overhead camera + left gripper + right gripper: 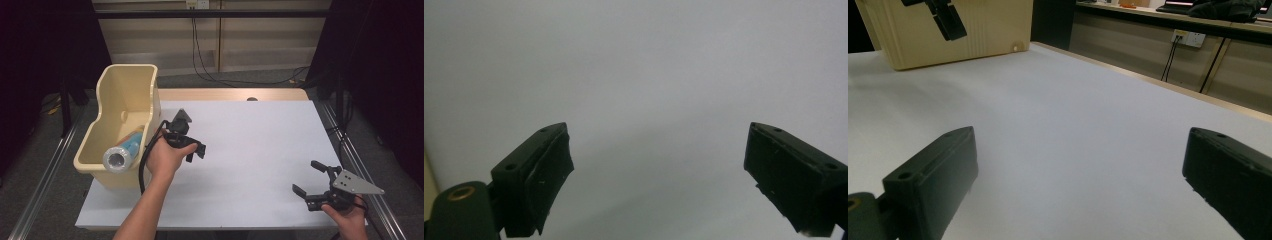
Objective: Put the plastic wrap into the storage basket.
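Note:
A cream plastic bin (131,82) stands at the table's left edge. In it lies a blue roll with a silvery round end (120,157), tilted so that this end rests at the near rim. Just right of the bin, a hand holds my left gripper (196,152) low over the white tabletop, open and empty. In the left gripper view its jaws (658,129) stand wide apart over bare white surface. My right gripper (305,176) is near the front right corner, open with nothing between its jaws (1082,132). The right gripper view looks toward the bin (988,30).
The white tabletop (250,145) spans the space between the two grippers. A wooden strip (230,94) borders the far edge. Metal rails (47,170) run along both sides. Black cables (200,60) hang from a wall socket behind the table.

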`<act>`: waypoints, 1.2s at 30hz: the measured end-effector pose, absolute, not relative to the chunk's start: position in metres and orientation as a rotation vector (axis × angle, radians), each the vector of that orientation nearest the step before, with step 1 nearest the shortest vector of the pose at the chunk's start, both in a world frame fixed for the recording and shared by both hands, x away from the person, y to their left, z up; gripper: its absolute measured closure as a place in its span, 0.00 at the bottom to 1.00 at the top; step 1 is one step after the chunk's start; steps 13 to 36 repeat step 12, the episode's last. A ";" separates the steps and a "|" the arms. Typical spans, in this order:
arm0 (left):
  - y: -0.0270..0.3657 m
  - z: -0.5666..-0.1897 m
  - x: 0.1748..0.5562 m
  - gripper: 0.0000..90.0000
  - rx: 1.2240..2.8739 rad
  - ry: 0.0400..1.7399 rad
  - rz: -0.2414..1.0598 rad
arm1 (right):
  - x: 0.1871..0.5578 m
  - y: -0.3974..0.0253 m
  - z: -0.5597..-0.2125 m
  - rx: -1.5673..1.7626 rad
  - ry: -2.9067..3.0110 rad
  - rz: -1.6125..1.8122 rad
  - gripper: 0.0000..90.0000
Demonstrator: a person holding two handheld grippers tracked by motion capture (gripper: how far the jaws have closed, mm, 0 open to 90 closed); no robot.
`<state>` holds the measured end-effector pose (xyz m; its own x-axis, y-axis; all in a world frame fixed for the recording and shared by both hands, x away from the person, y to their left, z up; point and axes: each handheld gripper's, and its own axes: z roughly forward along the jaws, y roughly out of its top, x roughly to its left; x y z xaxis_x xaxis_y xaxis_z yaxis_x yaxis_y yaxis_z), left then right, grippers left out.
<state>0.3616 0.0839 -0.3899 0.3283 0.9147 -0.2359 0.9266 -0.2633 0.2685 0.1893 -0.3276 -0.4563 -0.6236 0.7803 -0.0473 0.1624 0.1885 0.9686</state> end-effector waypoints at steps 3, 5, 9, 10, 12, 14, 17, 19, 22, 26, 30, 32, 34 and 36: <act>0.082 -0.401 0.360 0.12 2.264 1.635 -0.057 | 0.189 -0.328 -0.456 0.879 1.922 1.459 0.01; 0.081 -0.406 0.359 0.12 2.267 1.628 -0.037 | 0.189 -0.328 -0.456 0.882 1.920 1.460 0.01; 0.081 -0.412 0.357 0.12 2.256 1.612 -0.033 | 0.189 -0.329 -0.457 0.881 1.919 1.460 0.01; 0.082 -0.413 0.357 0.11 2.264 1.612 -0.040 | 0.189 -0.329 -0.457 0.882 1.919 1.459 0.01; 0.083 -0.415 0.356 0.11 2.270 1.610 -0.042 | 0.189 -0.329 -0.457 0.885 1.920 1.458 0.01; 0.083 -0.415 0.356 0.11 2.270 1.610 -0.042 | 0.189 -0.329 -0.457 0.885 1.920 1.458 0.01; 0.083 -0.415 0.356 0.11 2.270 1.610 -0.042 | 0.189 -0.329 -0.457 0.885 1.920 1.458 0.01; 0.083 -0.415 0.356 0.11 2.270 1.610 -0.042 | 0.189 -0.329 -0.457 0.885 1.920 1.458 0.01; 0.083 -0.415 0.356 0.11 2.270 1.610 -0.042 | 0.189 -0.329 -0.457 0.885 1.920 1.458 0.01; 0.083 -0.415 0.356 0.11 2.270 1.610 -0.042 | 0.189 -0.329 -0.457 0.885 1.920 1.458 0.01; 0.083 -0.415 0.356 0.11 2.270 1.610 -0.042 | 0.189 -0.329 -0.457 0.885 1.920 1.458 0.01; 0.083 -0.415 0.356 0.11 2.270 1.610 -0.042 | 0.189 -0.329 -0.457 0.885 1.920 1.458 0.01; 0.083 -0.415 0.356 0.11 2.270 1.610 -0.042 | 0.189 -0.329 -0.457 0.885 1.920 1.458 0.01; 0.083 -0.415 0.356 0.11 2.270 1.610 -0.042 | 0.189 -0.329 -0.457 0.885 1.920 1.458 0.01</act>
